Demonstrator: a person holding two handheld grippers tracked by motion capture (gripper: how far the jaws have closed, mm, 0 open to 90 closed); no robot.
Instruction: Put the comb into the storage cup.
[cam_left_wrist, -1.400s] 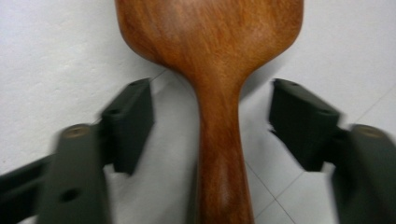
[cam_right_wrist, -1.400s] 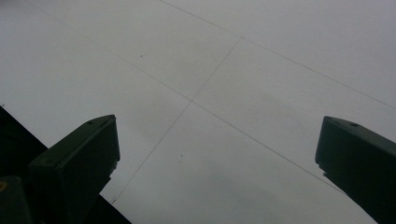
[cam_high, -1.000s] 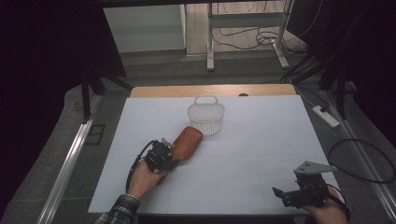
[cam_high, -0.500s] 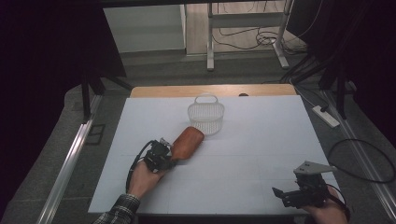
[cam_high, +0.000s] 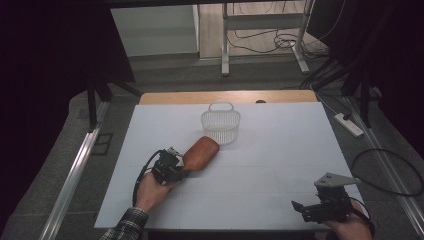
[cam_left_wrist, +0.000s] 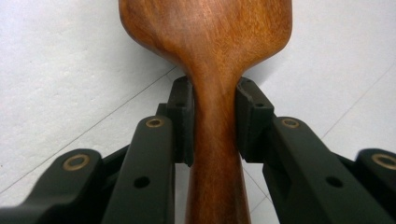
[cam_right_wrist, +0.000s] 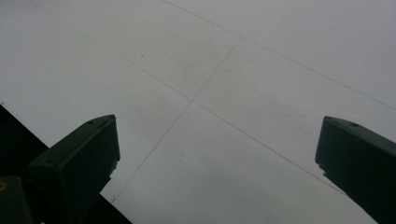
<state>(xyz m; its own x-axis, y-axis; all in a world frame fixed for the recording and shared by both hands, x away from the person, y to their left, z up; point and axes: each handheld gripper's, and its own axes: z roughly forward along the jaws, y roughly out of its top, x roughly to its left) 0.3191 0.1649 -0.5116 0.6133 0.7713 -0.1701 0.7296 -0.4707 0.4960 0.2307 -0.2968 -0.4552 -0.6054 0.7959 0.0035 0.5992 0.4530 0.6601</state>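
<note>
Closing lately, left gripper (cam_high: 181, 165) jaws now pressed on the narrow handle of the brown wooden paddle-shaped board (cam_high: 200, 153), one pad (cam_left_wrist: 183, 122) on each side of the neck just below where the wood widens. Little else shifted since a second ago: board a touch nearer the left hand (cam_high: 150, 191), still lying flat on the white table sheet (cam_high: 270, 150), broad end pointing up and right toward the white mesh basket with a loop handle (cam_high: 221, 125) and stopping just short of it. Seen close in the left gripper view as reddish grained wood (cam_left_wrist: 210, 42), handle running straight back between the black pads, blade spreading out beyond them over the white surface.

Right gripper (cam_high: 299, 207) parked near the bottom right corner of the sheet, well apart from board and basket, in the same spot as before. Jaws spread wide in the right gripper view, holding nothing, only bare white sheet with faint seam lines between them.
</note>
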